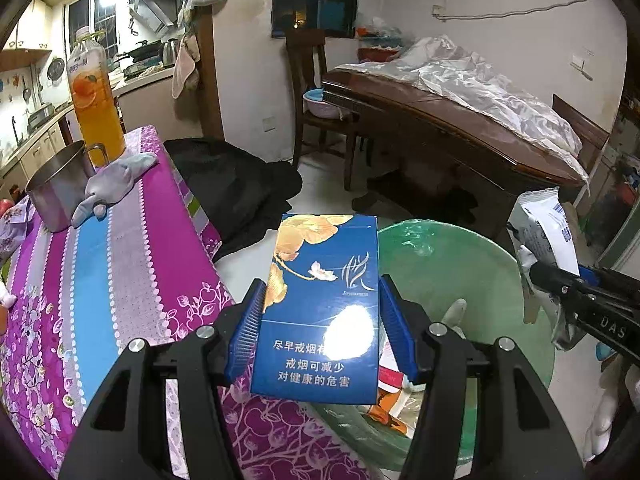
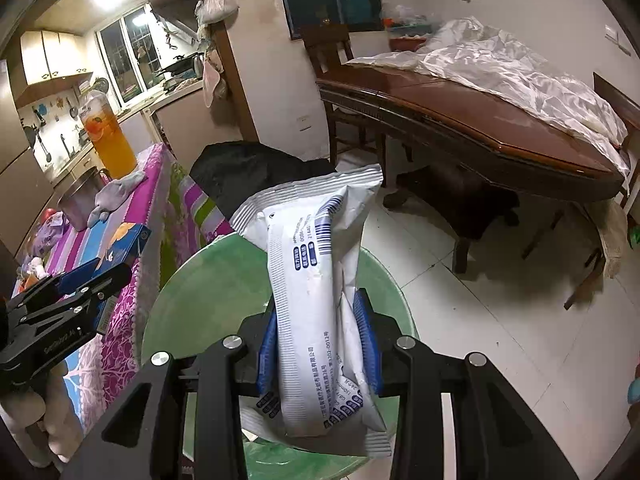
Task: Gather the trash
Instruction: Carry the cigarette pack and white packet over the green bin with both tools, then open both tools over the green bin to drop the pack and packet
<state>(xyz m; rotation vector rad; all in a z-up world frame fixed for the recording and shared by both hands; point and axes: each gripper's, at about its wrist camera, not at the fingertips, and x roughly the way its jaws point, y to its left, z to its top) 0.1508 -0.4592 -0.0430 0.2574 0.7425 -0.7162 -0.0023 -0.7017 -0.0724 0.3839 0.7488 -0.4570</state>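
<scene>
Gripping a blue cigarette pack (image 1: 316, 308) upright between their blue pads, the left tongs (image 1: 320, 320) are hanging at the worktop (image 1: 120, 264) edge, beside the green-lined trash bin (image 1: 460, 264). The right tongs (image 2: 320, 344) are clamping a white wrapper packet (image 2: 316, 280), holding it directly above the bin's open mouth.

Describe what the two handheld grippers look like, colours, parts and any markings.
Both are matte black plastic. The left gripper has angular linkage arms with silver round pivot bolts and two blue ribbed finger pads. The right gripper is built the same, with blue pads. Seen from the side, each body carries pale lettering I cannot read fully. No cables show.
</scene>
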